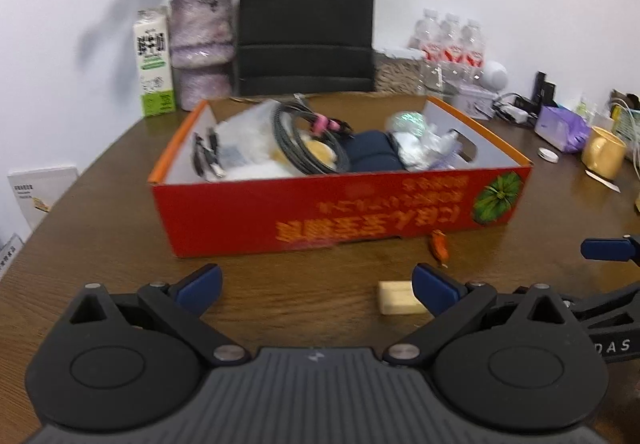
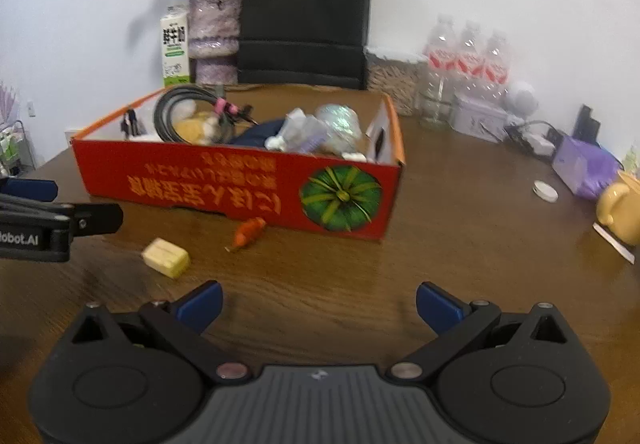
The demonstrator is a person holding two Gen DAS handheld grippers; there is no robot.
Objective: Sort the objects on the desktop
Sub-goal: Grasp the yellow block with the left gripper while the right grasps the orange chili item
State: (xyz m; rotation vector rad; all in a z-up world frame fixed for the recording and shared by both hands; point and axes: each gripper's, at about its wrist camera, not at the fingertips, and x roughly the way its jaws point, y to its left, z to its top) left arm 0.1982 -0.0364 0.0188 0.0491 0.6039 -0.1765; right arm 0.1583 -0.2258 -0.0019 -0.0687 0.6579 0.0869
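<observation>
Brown wooden table (image 2: pixel 460 228) before red box (image 2: pixel 240 184), both grippers (image 1: pixel 316 284) (image 2: pixel 318 304) spread wide and empty; pale yellow block (image 2: pixel 166 257) lying nearby, probably light, stiff, best pinched across flat sides.

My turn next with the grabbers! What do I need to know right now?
Left gripper: open, empty, low over the table.
Right gripper: open, empty too.
The red box already holds cables, a dark pouch and wrapped bits.
Still out on the table in front of the box: a pale yellow block and a small orange thing.
Left to do: probably put those two in the box.
</observation>
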